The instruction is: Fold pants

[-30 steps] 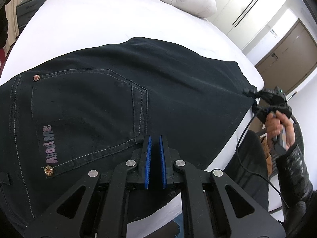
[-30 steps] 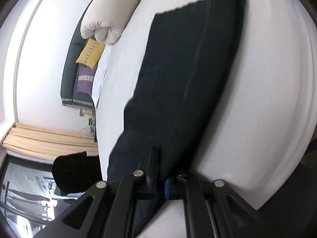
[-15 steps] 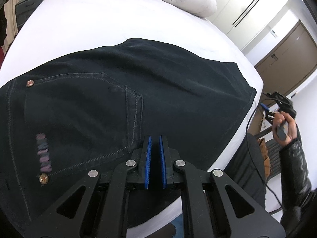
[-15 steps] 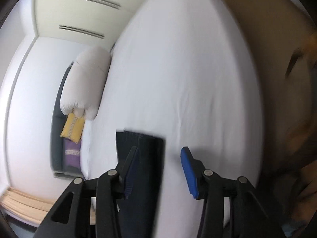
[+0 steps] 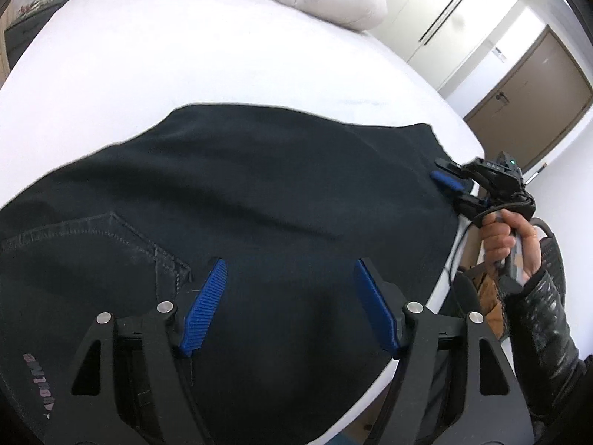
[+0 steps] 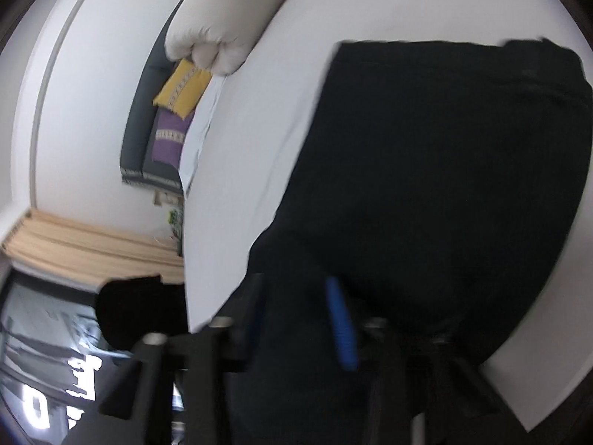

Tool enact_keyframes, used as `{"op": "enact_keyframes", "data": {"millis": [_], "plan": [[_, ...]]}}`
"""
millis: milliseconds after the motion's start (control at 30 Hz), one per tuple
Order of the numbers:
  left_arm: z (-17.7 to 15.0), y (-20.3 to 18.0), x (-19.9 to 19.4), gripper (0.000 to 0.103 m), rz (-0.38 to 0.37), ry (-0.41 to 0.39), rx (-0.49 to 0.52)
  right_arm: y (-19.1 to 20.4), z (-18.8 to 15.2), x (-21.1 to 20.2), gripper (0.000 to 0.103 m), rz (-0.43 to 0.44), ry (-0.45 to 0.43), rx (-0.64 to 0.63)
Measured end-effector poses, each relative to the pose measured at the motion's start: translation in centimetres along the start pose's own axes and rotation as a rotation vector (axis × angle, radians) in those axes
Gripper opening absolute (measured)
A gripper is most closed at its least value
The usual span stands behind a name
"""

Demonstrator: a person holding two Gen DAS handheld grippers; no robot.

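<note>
Black pants (image 5: 259,200), left tongs (image 5: 289,307) wide open, right tongs (image 6: 300,319) apart

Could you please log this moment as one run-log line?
step: fold pants | left gripper: open above black pants | right gripper: open at the pants' far edge | surface: white bed

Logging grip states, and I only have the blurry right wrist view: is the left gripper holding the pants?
Observer: No. The left gripper is open, its pads wide apart, over the pants beside the back pocket.
Operator: Where on the pants is the right gripper?
Observer: The right gripper is at their far edge, by the side of the bed. I cannot tell whether it grips.
</note>
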State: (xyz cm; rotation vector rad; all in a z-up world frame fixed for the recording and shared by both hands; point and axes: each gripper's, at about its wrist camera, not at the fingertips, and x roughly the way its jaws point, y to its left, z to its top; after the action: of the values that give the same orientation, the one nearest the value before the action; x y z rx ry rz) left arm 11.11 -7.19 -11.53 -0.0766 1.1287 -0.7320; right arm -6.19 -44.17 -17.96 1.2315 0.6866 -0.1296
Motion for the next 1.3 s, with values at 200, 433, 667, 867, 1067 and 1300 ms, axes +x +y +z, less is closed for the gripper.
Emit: {"op": "enact_keyframes", "data": {"millis": [200,433,667,867,1067,1300], "plan": [[0.4,1.0,0.0,0.07,0.001,-0.016,-0.035,-4.6,4.5,-10.7,0.037,-0.15,-0.321,0.072],[1.3,0.7,0.8,0.07,-0.014,-0.022,-0.047,-3.1,1.4,-14.7,0.071,-0.088,-0.338,0.003],[1.0,0.5,1.5,0.07,-0.027,0.01,-0.012,-5.1,-1.0,-9.1,0.071,0.008,-0.231,0.125],[1.1,0.7,2.6,0.07,-0.038,0.016,-0.049,-5.4,-0.3,-8.3,0.071,0.045,-0.225,0.188],[1.3,0.8,3.3,0.07,-0.048,0.021,-0.048,-5.8,0.3,-8.7,0.071,0.078,-0.229,0.207],[0.7,3.0,2.4,0.07,-0.059,0.028,-0.069,-5.5,1.9,-7.8,0.067,0.126,-0.22,0.216]]}}
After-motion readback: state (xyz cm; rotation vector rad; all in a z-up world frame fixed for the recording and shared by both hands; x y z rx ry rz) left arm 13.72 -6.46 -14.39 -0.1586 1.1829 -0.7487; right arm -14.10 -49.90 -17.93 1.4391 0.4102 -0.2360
